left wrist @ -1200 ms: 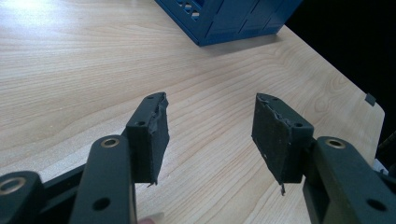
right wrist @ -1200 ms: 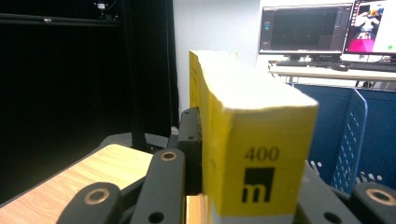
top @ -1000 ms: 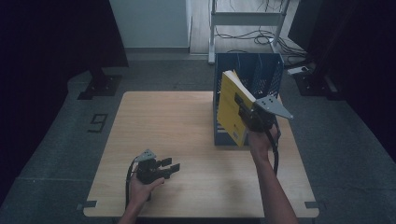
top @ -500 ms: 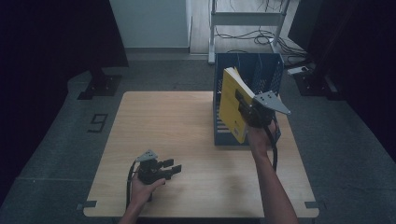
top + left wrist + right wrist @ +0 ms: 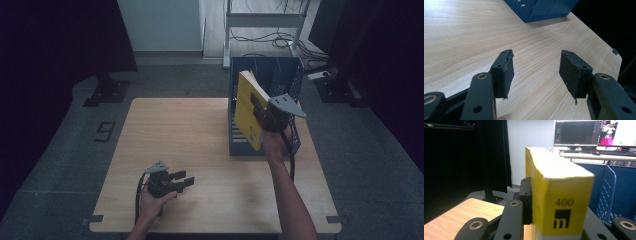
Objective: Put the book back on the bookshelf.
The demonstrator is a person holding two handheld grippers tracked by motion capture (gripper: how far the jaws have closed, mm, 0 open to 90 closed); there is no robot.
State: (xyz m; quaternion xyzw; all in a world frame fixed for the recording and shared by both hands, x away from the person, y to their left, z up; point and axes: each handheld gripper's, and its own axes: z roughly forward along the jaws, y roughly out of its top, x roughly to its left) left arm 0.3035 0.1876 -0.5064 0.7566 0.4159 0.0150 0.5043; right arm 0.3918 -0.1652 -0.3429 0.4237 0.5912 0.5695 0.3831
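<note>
One thick yellow book (image 5: 248, 111) clamped in right claw (image 5: 260, 114) over blue rack (image 5: 292, 80) — stiff, likely heavy, best gripped near spine; left claw (image 5: 186, 180) open, empty — low over table (image 5: 200, 130).

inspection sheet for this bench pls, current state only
Surface: wooden table, mostly bare.
Job's things: yellow book held tilted over the blue rack at the table's right side.
Clutter: nothing seen.
Grippers: right hand-held gripper shut on the book; left hand-held gripper open, nothing between its jaws, low over the table near the front edge.
Cables: one trails from each gripper; more on the floor behind.
Surroundings: dark curtains, grey floor, monitors on a desk.
</note>
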